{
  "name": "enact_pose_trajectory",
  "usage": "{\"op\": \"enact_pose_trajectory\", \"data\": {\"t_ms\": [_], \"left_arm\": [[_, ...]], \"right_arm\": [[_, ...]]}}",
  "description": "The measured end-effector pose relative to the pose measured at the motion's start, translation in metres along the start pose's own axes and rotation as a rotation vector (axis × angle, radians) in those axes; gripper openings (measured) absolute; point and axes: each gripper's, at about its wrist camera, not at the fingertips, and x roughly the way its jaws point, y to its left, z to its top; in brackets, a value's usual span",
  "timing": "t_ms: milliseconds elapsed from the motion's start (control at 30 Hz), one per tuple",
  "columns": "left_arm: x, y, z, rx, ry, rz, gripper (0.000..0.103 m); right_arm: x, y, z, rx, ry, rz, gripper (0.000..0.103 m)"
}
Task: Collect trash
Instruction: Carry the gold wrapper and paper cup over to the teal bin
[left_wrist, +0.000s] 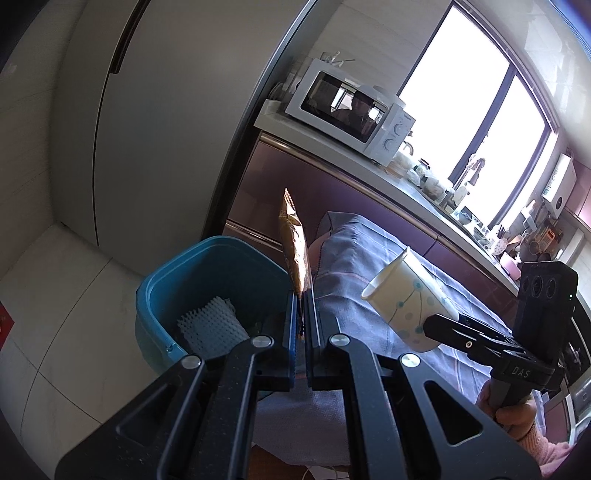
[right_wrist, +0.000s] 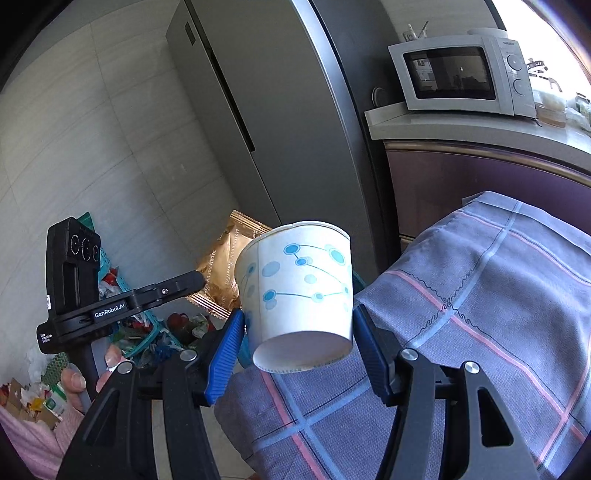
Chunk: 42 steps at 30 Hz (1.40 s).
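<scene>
One cup, one wrapper (both gripped)

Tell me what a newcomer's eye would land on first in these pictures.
First, the dotted paper cup, clamped tilted between the right gripper fingers above the plaid cloth. Next, the golden wrapper, pinched upright in the shut left gripper beside the blue bin. Behind, a white microwave sits on the counter.
</scene>
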Motion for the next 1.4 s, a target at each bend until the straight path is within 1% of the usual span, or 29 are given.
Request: {"op": "enact_pose_trajectory", "data": {"t_ms": [233, 733, 1400], "left_arm": [[0.001, 0.012, -0.001, -0.022, 0.004, 0.003, 0.004], [0.003, 0.024, -0.003, -0.04, 0.015, 0.03, 0.004], [0.01, 0.027, -0.007, -0.062, 0.034, 0.063, 0.004]], "right_arm": [[0.007, 0.007, 0.004, -0.014, 0.014, -0.002, 0.058], [0.023, 0.014, 0.01, -0.034, 0.037, -0.014, 0.058], [0.044, 0.017, 0.012, -0.04, 0.086, -0.03, 0.058]]}}
